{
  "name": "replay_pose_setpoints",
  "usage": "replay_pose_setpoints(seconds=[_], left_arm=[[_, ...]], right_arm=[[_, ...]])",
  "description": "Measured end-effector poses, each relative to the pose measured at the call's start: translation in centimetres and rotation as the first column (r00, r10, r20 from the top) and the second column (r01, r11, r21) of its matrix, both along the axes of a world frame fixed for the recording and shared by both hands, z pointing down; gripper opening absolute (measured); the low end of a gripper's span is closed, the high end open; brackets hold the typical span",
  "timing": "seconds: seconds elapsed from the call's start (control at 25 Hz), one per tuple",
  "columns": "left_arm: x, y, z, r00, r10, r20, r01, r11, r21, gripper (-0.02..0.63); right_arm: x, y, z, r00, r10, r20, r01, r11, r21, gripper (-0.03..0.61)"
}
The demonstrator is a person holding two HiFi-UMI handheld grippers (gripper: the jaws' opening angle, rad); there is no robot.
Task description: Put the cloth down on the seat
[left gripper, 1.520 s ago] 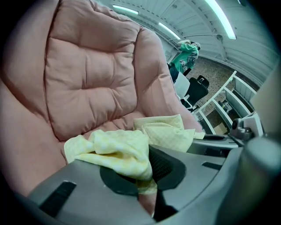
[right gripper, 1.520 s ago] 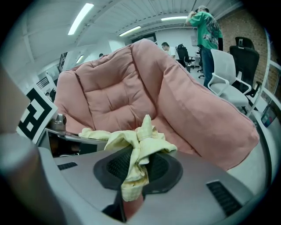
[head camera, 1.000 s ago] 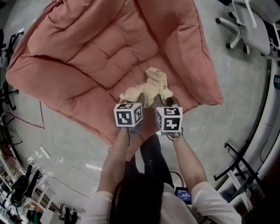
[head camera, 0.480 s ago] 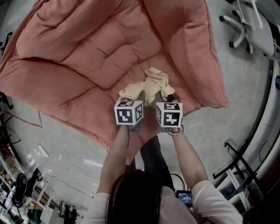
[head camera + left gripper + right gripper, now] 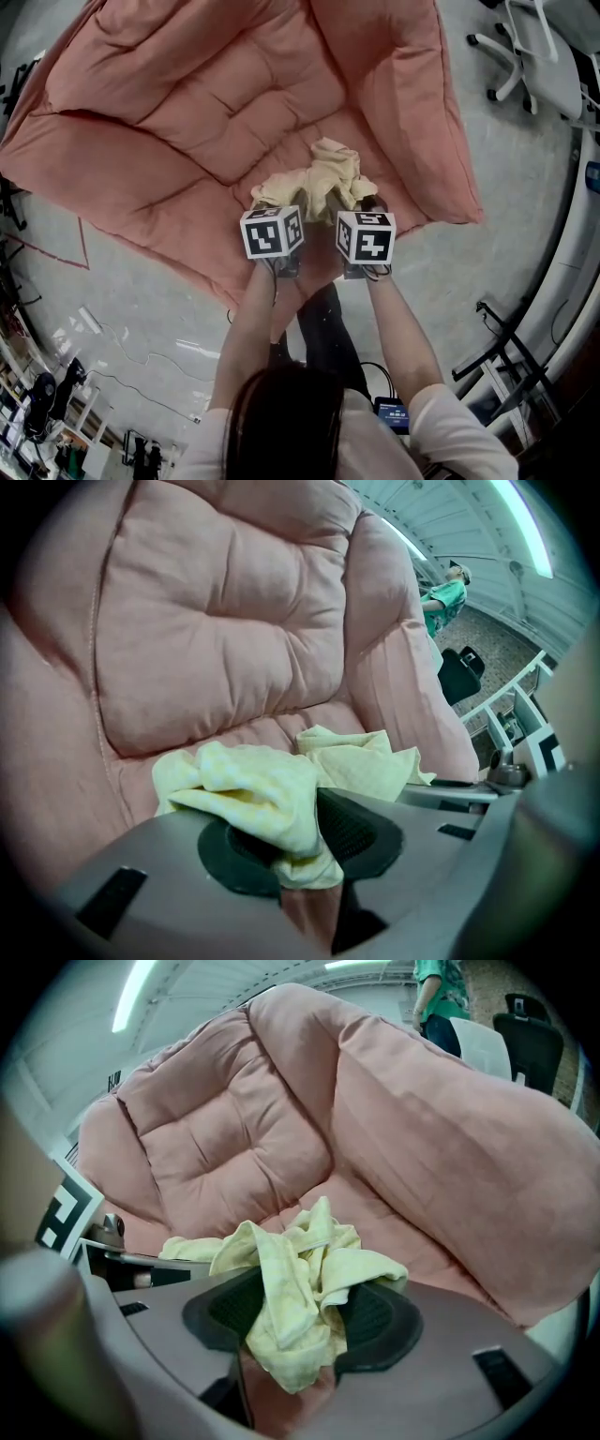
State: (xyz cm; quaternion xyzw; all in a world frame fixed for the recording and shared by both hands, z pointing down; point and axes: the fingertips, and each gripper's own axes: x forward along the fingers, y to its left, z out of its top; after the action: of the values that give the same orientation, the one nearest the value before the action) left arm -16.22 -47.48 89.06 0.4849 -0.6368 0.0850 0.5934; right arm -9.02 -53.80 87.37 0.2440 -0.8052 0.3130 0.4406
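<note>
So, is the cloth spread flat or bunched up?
Bunched up: the cloth sits in a crumpled heap of folds on the seat, not laid flat.

1. Grey, glossy floor [image 5: 141, 309], with thin cables [image 5: 131, 361] and a red tape line [image 5: 56, 257] at the left.
2. White office chair [image 5: 544, 56] at the upper right; black metal stand [image 5: 497, 328] at the lower right.
3. Long ceiling light strip [image 5: 131, 996] overhead; a person in a green top [image 5: 441, 597] stands far off.
</note>
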Motion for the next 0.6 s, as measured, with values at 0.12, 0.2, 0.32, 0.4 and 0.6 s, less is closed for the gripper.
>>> replay_pose_setpoints(seconds=[0.12, 0.2, 0.32, 0.4, 0.6], left_arm=[[-0.2, 0.7, -1.0, 1.000, -0.017, 0.000, 0.017, 1.000, -0.015, 0.152], [-0.4, 1.0, -2.1, 1.000, -0.014, 0.010, 0.014, 1.000, -0.022, 0.171], [-0.7, 1.6, -3.9, 1.000, -0.024, 0.015, 0.024, 0.999, -0.024, 0.179], [-0.8, 2.0, -5.1, 0.999, -0.033, 0.016, 0.033, 0.999, -0.022, 0.181], [-0.4, 3.4, -7.5, 0.999, -0.027, 0.021, 0.028, 0.999, -0.027, 0.181]], right_arm=[[0.3, 0.2, -1.2, 1.000, -0.001, 0.006, 0.001, 1.000, -0.007, 0.260], [0.5, 0.4, -2.0, 1.000, 0.006, 0.010, -0.006, 1.000, -0.014, 0.272], [1.0, 0.7, -3.4, 1.000, 0.023, 0.005, -0.023, 0.999, -0.030, 0.288], [1.4, 1.2, -4.3, 1.000, 0.030, -0.001, -0.030, 0.999, -0.041, 0.295], [1.7, 2.4, -6.7, 0.999, 0.033, 0.010, -0.033, 0.997, -0.074, 0.298]])
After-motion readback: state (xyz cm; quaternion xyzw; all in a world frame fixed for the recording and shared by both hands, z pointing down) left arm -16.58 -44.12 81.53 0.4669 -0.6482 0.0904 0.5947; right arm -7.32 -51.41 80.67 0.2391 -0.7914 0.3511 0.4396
